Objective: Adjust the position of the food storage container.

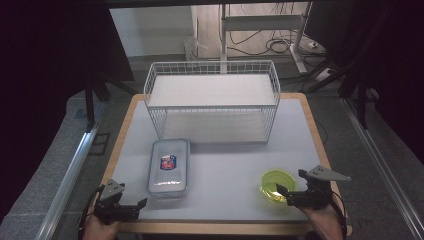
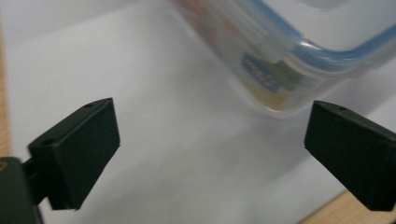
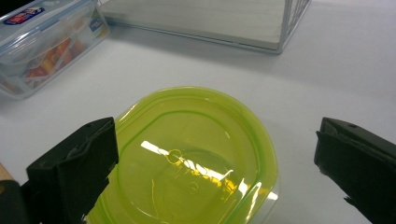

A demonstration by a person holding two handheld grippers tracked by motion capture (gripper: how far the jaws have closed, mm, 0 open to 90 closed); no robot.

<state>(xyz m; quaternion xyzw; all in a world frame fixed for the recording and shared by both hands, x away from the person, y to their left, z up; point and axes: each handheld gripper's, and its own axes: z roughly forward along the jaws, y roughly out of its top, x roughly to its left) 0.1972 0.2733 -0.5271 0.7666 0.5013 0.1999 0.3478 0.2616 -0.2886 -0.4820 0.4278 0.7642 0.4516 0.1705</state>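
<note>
Bearing a red-blue label (image 1: 168,161) (unreadable), the clear container (image 1: 168,166) lies flat.

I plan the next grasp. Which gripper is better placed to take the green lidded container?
Right. The right gripper is open beside the green lidded container; the left gripper is near the clear lidded container.

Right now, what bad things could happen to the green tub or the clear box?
The green tub sits near the table's front edge, so a nudge from the right gripper might slide it off. The clear box lies close to the left gripper, whose open jaws could bump it sideways.
</note>
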